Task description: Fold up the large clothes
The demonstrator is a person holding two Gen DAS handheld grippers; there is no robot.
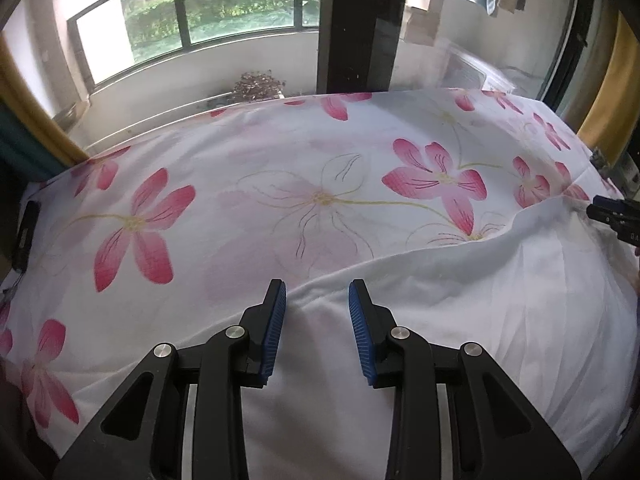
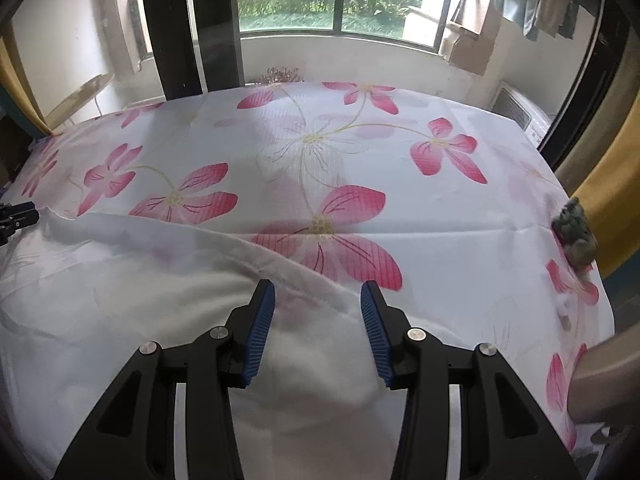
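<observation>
Left tool [image 1: 317,292] and right tool [image 2: 318,293] gape, angled down.

Both wrist cams sit low and close, angled down over the floral sheet [image 1: 280,184], facing the window [image 1: 224,8]. Left sits left of right; both share the white fold edge [image 2: 168,236].

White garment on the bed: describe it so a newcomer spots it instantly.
Start at the flowered sheet covering the bed below the window. On its near half lies the white garment, plain and wrinkled, its hemmed edge running diagonally. Unlike the sheet, it carries no pink flowers.
</observation>
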